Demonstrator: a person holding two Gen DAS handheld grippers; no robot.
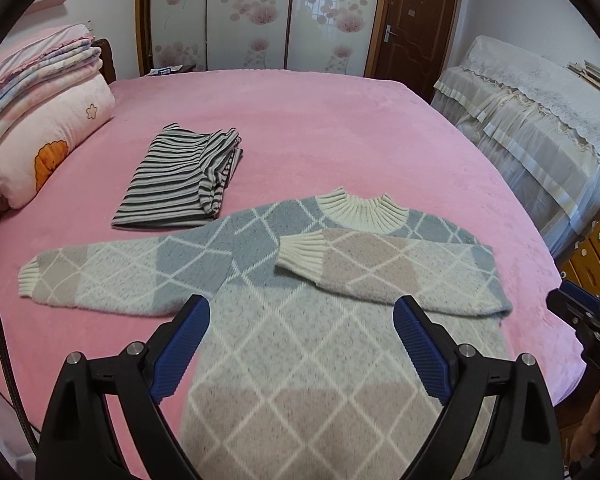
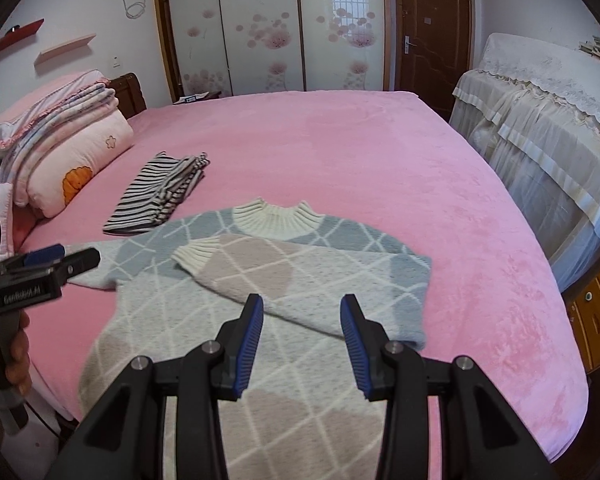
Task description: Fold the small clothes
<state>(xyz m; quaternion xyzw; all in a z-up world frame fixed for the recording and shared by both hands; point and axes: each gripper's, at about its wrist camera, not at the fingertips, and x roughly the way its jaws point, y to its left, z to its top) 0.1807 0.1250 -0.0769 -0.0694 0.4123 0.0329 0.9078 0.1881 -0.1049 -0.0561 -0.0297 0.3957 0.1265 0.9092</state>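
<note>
Far off to the left of both claws, a stack of folded pastel quilts and a pink pillow with an orange flower print [image 1: 48, 136] sits at the head of the pink plush bed cover [image 1: 340, 132]. Ahead and left of the left claw [image 1: 302, 322] lies a folded black-and-white striped knit garment [image 1: 180, 180], well apart from its tips. This claw hangs above the pale blue, beige and cream diamond-patterned knitted sweater [image 1: 300, 360] with its blue-padded jaws spread wide and nothing between them; the sweater's outstretched sleeve [image 1: 100, 276] reaches away to its left. Just ahead of it, the other sleeve [image 2: 260, 268] is folded across the chest, its cream ribbed cuff [image 2: 196, 256] below the cream ribbed collar [image 2: 278, 220]. The right claw [image 2: 302, 320] hovers over that folded sleeve, jaws partly spread, pinching nothing. To its right stands furniture draped in cream lace cloth [image 2: 540, 120]
</note>
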